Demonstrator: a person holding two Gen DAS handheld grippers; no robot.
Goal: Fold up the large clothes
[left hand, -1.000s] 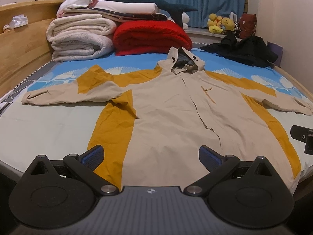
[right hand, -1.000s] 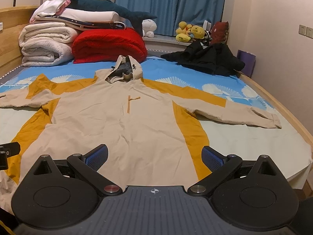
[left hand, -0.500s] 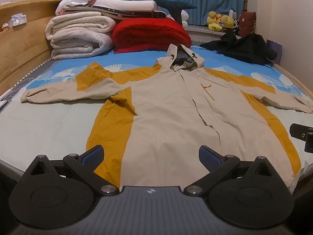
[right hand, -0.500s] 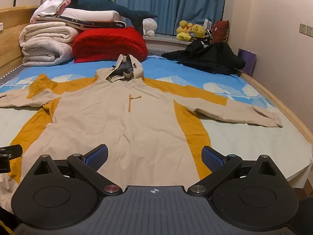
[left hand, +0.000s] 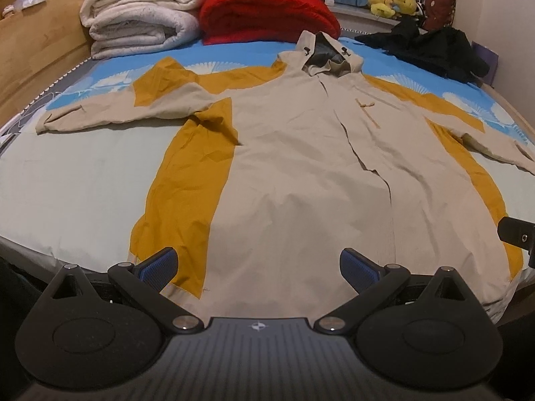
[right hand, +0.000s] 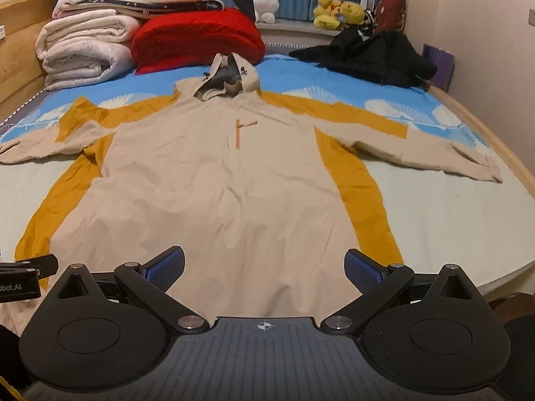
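Observation:
A large beige hooded jacket (left hand: 301, 173) (right hand: 217, 193) with mustard side panels lies flat and face up on the bed, both sleeves spread out, hood toward the far end. My left gripper (left hand: 257, 267) hovers open over the hem near its left side, nothing between its blue pads. My right gripper (right hand: 264, 267) is open over the hem near its right side, also holding nothing. Each gripper's edge shows in the other's view, the right gripper (left hand: 518, 237) and the left gripper (right hand: 26, 274).
Folded white blankets (right hand: 83, 50) and a red blanket (right hand: 197, 40) are stacked at the bed's far end. A black garment (right hand: 374, 56) lies at the far right with plush toys (right hand: 337, 13) behind. A wooden bed frame (left hand: 33, 50) runs along the left, and a wall (right hand: 495, 50) stands to the right.
Both grippers have tipped downward and moved slightly forward over the hem, so the jacket fills more of each view. Both stay open; the jacket has not moved.

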